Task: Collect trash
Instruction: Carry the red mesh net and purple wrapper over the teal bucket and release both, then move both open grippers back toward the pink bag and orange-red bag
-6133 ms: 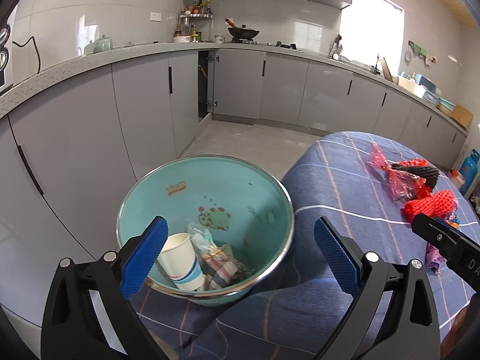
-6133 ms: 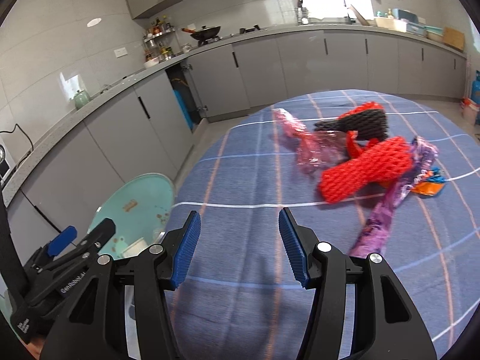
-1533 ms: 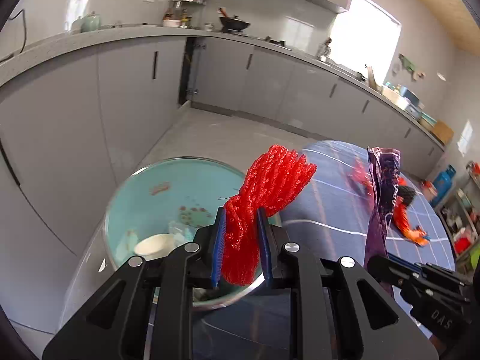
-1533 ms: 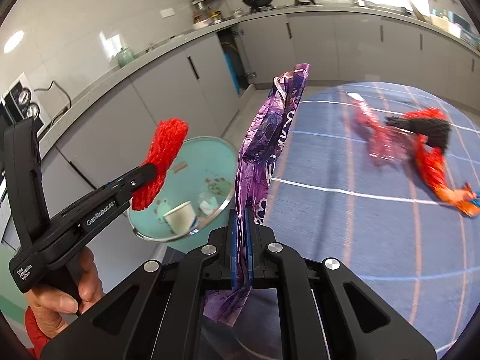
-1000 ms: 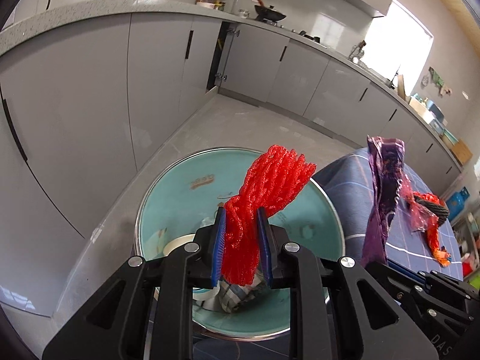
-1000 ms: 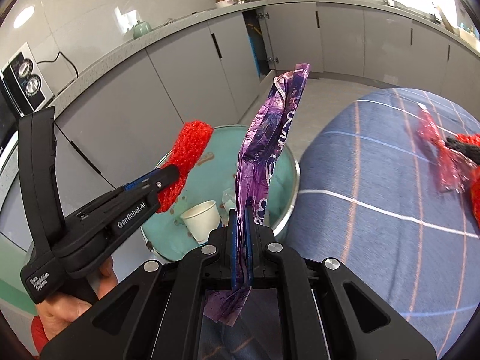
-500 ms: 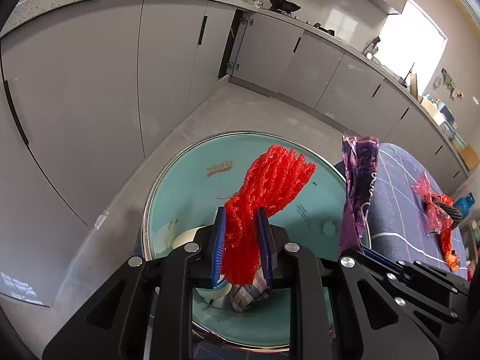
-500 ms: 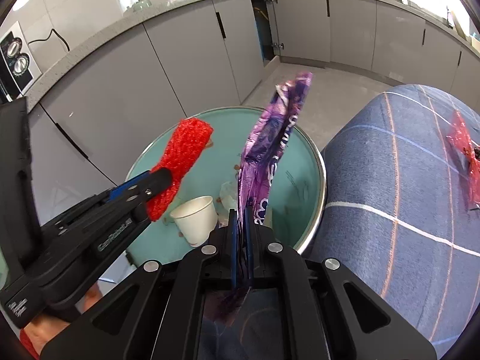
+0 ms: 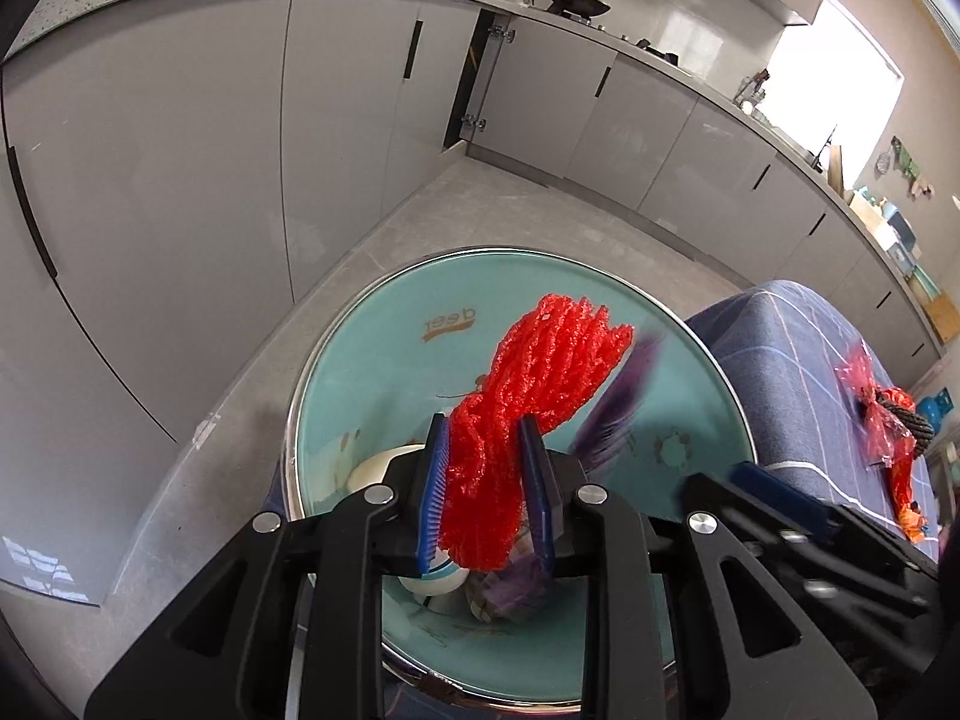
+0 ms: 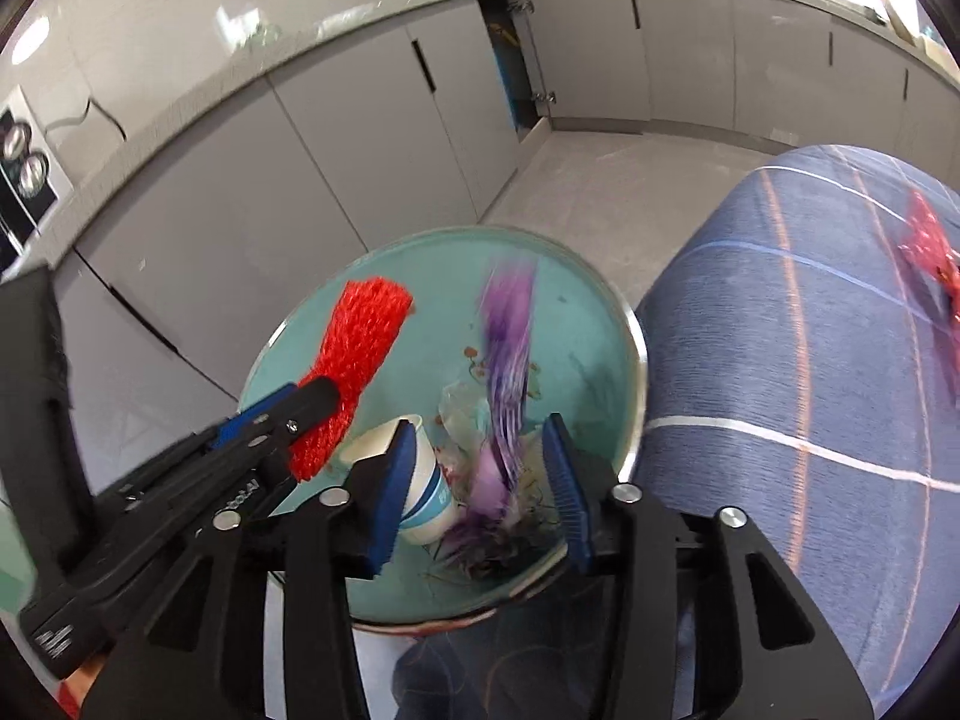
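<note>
Both jaws of my right gripper (image 10: 483, 468) have just been opening and now stand spread, with nothing pressed between the blue pads (image 10: 393, 489). Ahead of them the purple wrapper (image 10: 509, 360) shows as a blurred streak inside the teal bin (image 10: 606, 324), its lower end down among the litter at the bottom and clear of both pads. Just past my left-hand pad sits a white paper cup (image 10: 414, 480) with a blue band, lying in the bin beside crumpled scraps.

My left gripper (image 9: 483, 480) has also just begun to ease its jaws apart, but the red foam net (image 9: 528, 396) is between the blue pads (image 9: 435, 492) and I see it touching both of them, so I read it as pinched. The net stands up and fans out beyond the fingertips, directly over the mouth of the bin (image 9: 336, 360). Below and behind the pads I can make out the cup (image 9: 384, 468) and the blurred purple wrapper (image 9: 612, 402) off to the right of the jaws.

To the right of both grippers lies the blue checked tablecloth (image 10: 810, 372), and on it, far beyond the jaws, red trash (image 9: 882, 414) tangled with something dark waits uncollected. Grey cabinets (image 9: 210, 150) run along the far side of the bin.
</note>
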A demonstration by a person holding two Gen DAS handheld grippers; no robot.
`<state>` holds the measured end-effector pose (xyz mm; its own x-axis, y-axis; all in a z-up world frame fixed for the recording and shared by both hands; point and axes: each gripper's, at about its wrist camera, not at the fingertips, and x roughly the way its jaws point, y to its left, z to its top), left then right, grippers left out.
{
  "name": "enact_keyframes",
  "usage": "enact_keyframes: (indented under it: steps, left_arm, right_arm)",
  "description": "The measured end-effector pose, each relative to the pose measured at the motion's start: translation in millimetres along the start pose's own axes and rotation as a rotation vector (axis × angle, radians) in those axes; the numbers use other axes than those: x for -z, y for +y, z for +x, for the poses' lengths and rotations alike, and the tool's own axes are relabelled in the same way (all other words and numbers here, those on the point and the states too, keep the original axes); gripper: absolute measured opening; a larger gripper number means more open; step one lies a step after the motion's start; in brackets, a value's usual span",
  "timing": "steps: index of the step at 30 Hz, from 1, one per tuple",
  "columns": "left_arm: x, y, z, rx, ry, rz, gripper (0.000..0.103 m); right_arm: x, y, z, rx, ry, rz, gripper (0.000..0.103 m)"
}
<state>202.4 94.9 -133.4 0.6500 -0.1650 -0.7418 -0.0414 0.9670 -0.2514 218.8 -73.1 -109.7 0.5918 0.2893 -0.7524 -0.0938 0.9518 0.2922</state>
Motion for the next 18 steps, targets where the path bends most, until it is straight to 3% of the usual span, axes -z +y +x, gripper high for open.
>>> enact_keyframes:
  steps: [3, 6, 10, 15, 18]
  left_arm:
    - [1, 0, 1, -0.014, 0.001, 0.004, 0.033]
    - [2, 0, -2, -0.032, -0.005, -0.008, 0.056]
    - [3, -7, -7, -0.056, -0.029, 0.023, 0.072]
    - [2, -19, -21, -0.081, -0.078, 0.047, 0.075]
    - [7, -34, -36, -0.098, -0.139, 0.091, 0.086]
  right_arm:
    - [4, -7, -16, 0.01, -0.038, 0.021, 0.046]
    - [11, -14, -32, 0.018, -0.069, 0.042, 0.046]
    - [21, -24, -50, 0.028, -0.109, 0.077, 0.048]
    - [33, -32, -77, 0.042, -0.179, 0.078, 0.061]
    - [42, -37, -96, 0.072, -0.243, 0.059, 0.069]
